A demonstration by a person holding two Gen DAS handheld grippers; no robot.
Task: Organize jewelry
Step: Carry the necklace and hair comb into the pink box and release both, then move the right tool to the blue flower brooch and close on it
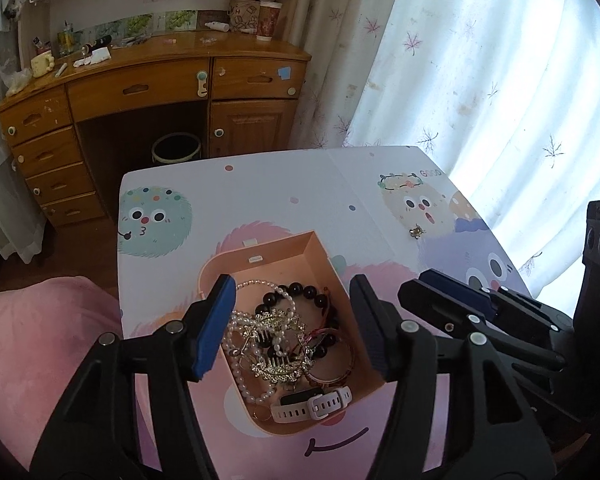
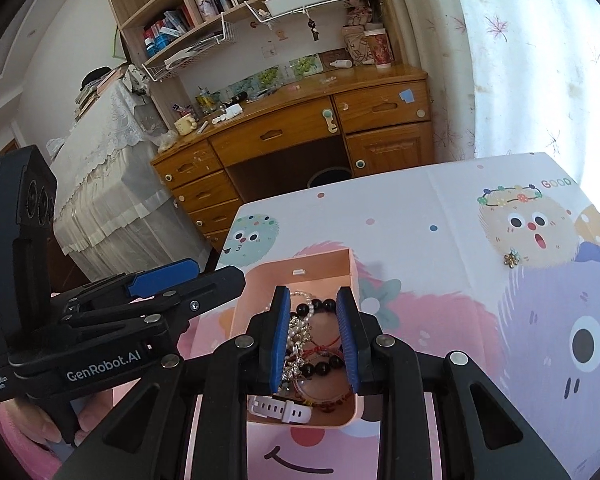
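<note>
A pink open box (image 1: 320,250) (image 2: 324,264) sits on the cartoon-print table, filled with jewelry: a black bead bracelet (image 1: 300,294), pearl strands (image 1: 244,384), a gold hair comb (image 1: 278,324), a pink bangle (image 1: 332,376) and a white watch (image 1: 320,402) (image 2: 284,408). My left gripper (image 1: 292,332) is open and empty, its fingers straddling the box from above. My right gripper (image 2: 314,340) hovers over the box, jaws partly open, empty. A small gold brooch (image 1: 417,231) (image 2: 511,258) lies loose on the table to the right.
A wooden desk (image 1: 152,80) with drawers stands behind the table, a bin (image 1: 176,148) under it. Curtains (image 1: 480,60) hang at the right. A pink blanket (image 1: 32,340) lies at the left. The table's far edge (image 1: 260,158) is near the desk.
</note>
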